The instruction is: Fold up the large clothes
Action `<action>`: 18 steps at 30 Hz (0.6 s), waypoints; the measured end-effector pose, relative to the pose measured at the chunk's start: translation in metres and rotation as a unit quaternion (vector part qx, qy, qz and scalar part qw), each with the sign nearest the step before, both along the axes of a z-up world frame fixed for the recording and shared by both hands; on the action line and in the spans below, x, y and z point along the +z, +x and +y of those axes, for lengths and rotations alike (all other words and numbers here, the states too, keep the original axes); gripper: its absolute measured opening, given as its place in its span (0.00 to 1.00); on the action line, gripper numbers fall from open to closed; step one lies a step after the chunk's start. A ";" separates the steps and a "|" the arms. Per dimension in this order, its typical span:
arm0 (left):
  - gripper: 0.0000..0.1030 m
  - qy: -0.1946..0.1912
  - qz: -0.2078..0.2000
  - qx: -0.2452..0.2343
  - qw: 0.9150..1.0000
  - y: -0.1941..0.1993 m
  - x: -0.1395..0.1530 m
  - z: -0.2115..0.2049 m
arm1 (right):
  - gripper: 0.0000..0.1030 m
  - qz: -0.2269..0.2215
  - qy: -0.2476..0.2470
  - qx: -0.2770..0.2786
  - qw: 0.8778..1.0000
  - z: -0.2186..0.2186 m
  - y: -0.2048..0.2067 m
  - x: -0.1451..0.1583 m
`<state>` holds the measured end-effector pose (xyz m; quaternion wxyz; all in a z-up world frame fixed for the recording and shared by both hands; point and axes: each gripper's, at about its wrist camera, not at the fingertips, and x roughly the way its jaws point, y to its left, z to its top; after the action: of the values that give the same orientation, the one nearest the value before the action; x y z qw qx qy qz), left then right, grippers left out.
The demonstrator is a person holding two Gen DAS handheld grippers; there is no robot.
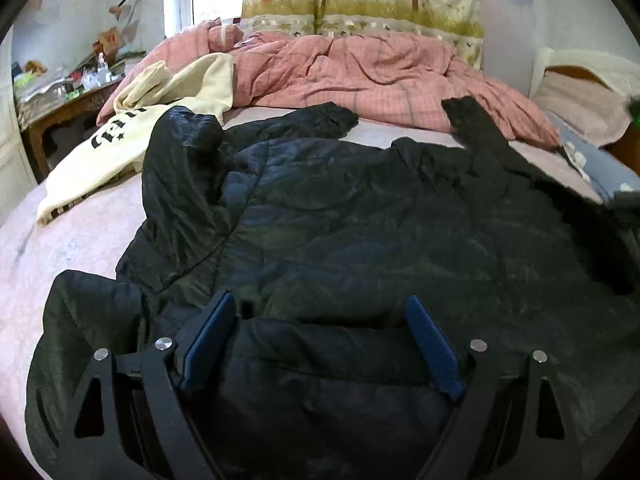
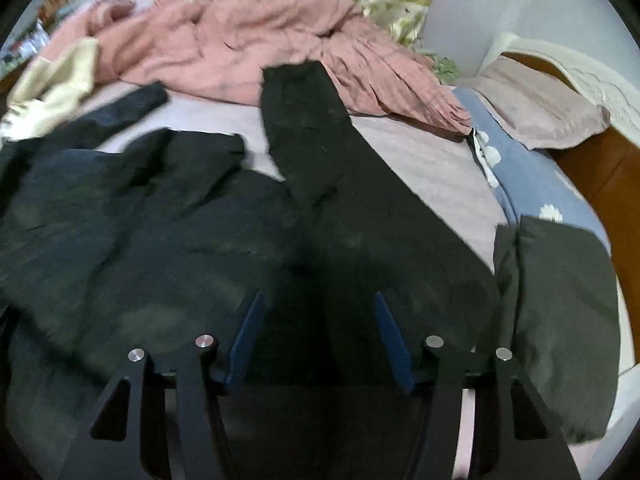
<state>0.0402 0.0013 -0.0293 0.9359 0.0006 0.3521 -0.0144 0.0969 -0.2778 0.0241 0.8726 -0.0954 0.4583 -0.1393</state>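
Black jacket [image 1: 360, 216] lies spread on bed [image 1: 80, 248], sleeves out. Left tool [image 1: 320, 312] wide, right tool [image 2: 318, 312] wide, both just above fabric, holding nothing. Risk: slick padded fabric slips from a shallow pinch, skewing the fold.

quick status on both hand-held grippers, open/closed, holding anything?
Left hand-held gripper: open, empty, low over the black jacket.
Right hand-held gripper: open, empty, over the jacket near its sleeve.

Two wrist views, set low over the bed

Both are aimed forward along open fingers, close above the black jacket [image 1: 360, 220] [image 2: 140, 220]; the pink quilt [image 1: 360, 76] [image 2: 240, 44] is shared behind.
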 end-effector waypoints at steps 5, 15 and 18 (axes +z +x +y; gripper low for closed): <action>0.85 -0.012 0.011 -0.005 1.000 0.005 -0.007 0.003 | 0.52 0.025 0.016 -0.057 0.998 -0.028 0.044 -0.025; 0.86 -0.015 0.015 -0.006 1.000 0.005 -0.006 0.002 | 0.03 -0.058 0.014 0.049 0.997 -0.001 -0.045 0.021; 0.87 -0.024 0.016 -0.006 1.000 0.003 -0.005 0.005 | 0.03 -0.057 0.016 0.039 0.997 -0.009 -0.112 0.029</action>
<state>0.0435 0.0060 -0.0344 0.9296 -0.0201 0.3669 -0.0285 -0.0156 -0.2869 0.0534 0.9037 -0.0909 0.4056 -0.1026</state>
